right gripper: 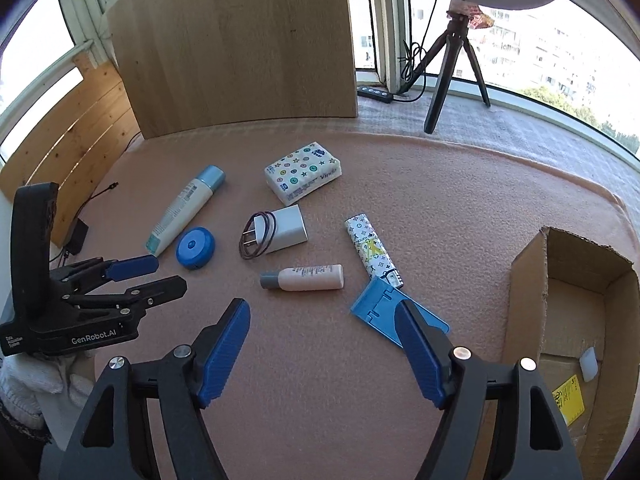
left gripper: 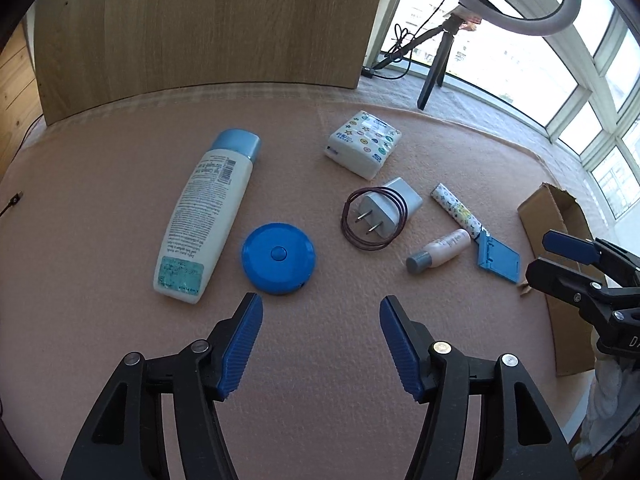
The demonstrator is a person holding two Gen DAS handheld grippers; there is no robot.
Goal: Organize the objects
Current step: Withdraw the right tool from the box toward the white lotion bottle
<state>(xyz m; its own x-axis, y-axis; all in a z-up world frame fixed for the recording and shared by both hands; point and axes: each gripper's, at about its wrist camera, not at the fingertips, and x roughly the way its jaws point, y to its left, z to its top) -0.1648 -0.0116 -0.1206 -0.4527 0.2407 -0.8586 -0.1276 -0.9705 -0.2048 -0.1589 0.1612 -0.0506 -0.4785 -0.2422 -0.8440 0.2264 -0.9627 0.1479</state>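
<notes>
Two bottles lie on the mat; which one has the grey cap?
The small pinkish bottle, lying beside the patterned lighter. The large white bottle near the blue round case has a light-blue cap.

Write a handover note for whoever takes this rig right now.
Left claw: open, empty, above the mat near the blue tape measure.
Right claw: open, empty, by the blue phone stand.
On the mat: lotion bottle, tissue pack, charger plug with hair ties, lighter, small bottle.
Cardboard box at right holds one small white item.
Done: little visible. Left: all seven groups still out.
</notes>
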